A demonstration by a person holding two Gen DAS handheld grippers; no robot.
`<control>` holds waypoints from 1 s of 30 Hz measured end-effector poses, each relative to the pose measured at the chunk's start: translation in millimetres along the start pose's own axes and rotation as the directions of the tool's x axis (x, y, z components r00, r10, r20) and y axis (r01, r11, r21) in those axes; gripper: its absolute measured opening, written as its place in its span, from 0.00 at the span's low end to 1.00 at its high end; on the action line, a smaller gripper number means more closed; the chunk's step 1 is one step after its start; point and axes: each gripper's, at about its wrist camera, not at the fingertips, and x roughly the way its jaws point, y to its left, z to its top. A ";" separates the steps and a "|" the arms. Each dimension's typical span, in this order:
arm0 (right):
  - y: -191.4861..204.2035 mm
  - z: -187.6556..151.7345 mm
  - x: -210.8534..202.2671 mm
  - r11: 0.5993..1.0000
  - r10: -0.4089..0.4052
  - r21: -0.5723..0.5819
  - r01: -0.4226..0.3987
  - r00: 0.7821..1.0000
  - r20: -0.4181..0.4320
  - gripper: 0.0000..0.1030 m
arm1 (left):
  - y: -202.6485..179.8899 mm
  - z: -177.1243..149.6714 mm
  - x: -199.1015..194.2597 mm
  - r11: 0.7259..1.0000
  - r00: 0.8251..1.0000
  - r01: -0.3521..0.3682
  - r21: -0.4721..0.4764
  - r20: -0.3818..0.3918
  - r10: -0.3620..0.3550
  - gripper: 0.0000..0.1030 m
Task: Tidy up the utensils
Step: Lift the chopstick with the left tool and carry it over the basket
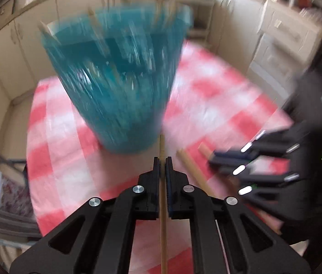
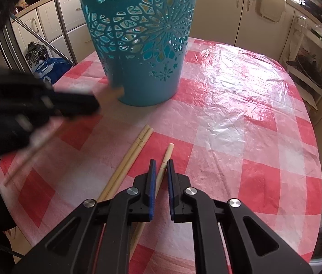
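Left wrist view shows the left gripper [image 1: 162, 159] clamped tight on a single wooden chopstick [image 1: 162, 205], whose long axis runs straight up the picture along the fingers, its far tip poking out toward the base of the teal cut-out bucket [image 1: 115, 80]. The bucket is heavily smeared by blur here, and the sticks standing in it are hard to make out. At right, the right gripper [image 1: 220, 159] is blurred too, near a chopstick lying on the red-and-white checked tablecloth [image 1: 218, 86].

From the right wrist, the right gripper [image 2: 161, 162] has its jaws nearly together around one chopstick [image 2: 165, 159] that lies on the tablecloth [image 2: 229, 114], slanting up and to the right; whether the pads actually press it I cannot tell. Its lower length is hidden under the gripper. Just to its left lies a pair of chopsticks [image 2: 135, 146], side by side and slanting the same way. The bucket [image 2: 142, 45] stands upright beyond, its rim cut off at the top. The left gripper [image 2: 92, 105] is a dark blur at left, its stick [image 2: 28, 157] angled down-left.
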 end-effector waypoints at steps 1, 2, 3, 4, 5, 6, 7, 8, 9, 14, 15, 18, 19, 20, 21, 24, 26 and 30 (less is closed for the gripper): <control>0.2 0.1 0.1 1.000 -0.001 0.000 0.001 1.000 0.002 0.10 | 4.9 4.8 -14.7 0.999 0.998 0.035 0.003 0.048 -0.035 0.04; 1.3 0.2 0.5 1.000 -0.002 -0.003 0.002 1.000 0.005 0.10 | 9.4 9.4 -30.1 0.997 0.992 0.083 0.007 0.098 -0.083 0.04; 2.2 0.3 0.7 1.000 -0.003 -0.006 0.003 1.000 0.007 0.10 | 12.5 12.9 -42.2 0.993 0.983 0.119 0.009 0.141 -0.119 0.04; 3.1 0.6 0.9 1.000 -0.004 -0.009 0.004 1.000 0.010 0.10 | 15.2 16.1 -54.1 0.989 0.971 0.148 0.010 0.187 -0.148 0.04; 3.8 0.2 0.6 1.000 -0.004 -0.010 0.004 1.000 0.012 0.10 | 18.1 18.8 -64.5 0.985 0.958 0.174 0.007 0.232 -0.171 0.04; 4.3 0.2 0.7 1.000 -0.003 -0.012 0.003 1.000 0.013 0.10 | 21.0 21.9 -72.6 0.980 0.943 0.198 -0.004 0.275 -0.189 0.04; 5.0 0.4 0.8 1.000 -0.003 -0.013 0.004 1.000 0.015 0.10 | 21.2 26.3 -76.3 0.979 0.935 0.201 -0.014 0.300 -0.188 0.04; 5.2 -1.1 0.0 1.000 -0.004 -0.013 0.004 1.000 0.016 0.10 | 21.8 29.2 -80.4 0.980 0.928 0.199 -0.024 0.327 -0.180 0.04; 5.6 -2.8 -0.9 1.000 -0.004 -0.014 0.004 1.000 0.018 0.10 | 21.4 33.5 -85.1 0.982 0.916 0.186 -0.035 0.367 -0.161 0.04; 7.6 -3.5 -0.9 1.000 -0.007 -0.020 0.007 1.000 0.023 0.10 | 22.1 59.5 -107.7 0.984 0.832 0.140 -0.113 0.553 -0.055 0.04; 7.0 -2.6 0.0 1.000 -0.005 -0.020 0.006 1.000 0.023 0.10 | 22.8 64.4 -113.2 0.984 0.812 0.127 -0.126 0.583 -0.030 0.04; 6.8 -2.0 0.3 1.000 -0.002 -0.019 0.003 1.000 0.024 0.10 | 26.7 85.3 -125.8 0.978 0.738 0.089 -0.186 0.673 0.061 0.04; 6.3 -2.2 0.2 1.000 0.000 -0.019 0.001 1.000 0.025 0.10 | 27.7 91.2 -129.5 0.975 0.713 0.079 -0.210 0.696 0.092 0.04; 5.8 -2.3 0.3 1.000 0.002 -0.018 -0.002 1.000 0.025 0.10 | 29.5 97.1 -130.8 0.970 0.688 0.056 -0.238 0.713 0.135 0.04; 5.2 -2.3 0.3 1.000 0.004 -0.017 -0.004 1.000 0.025 0.10 | 30.5 101.4 -131.6 0.966 0.669 0.043 -0.257 0.725 0.163 0.04; 4.5 -1.8 0.6 1.000 0.008 -0.019 -0.008 1.000 0.026 0.10 | 38.6 110.4 -124.9 0.943 0.632 0.017 -0.331 0.735 0.247 0.04; 4.5 -1.0 1.3 1.000 0.012 -0.022 -0.011 1.000 0.027 0.10 | 45.7 112.6 -116.1 0.923 0.617 -0.001 -0.385 0.726 0.303 0.04; 4.9 1.5 3.3 0.999 0.023 -0.027 -0.022 0.999 0.028 0.10 | 56.9 114.3 -106.0 0.879 0.585 -0.043 -0.475 0.701 0.408 0.05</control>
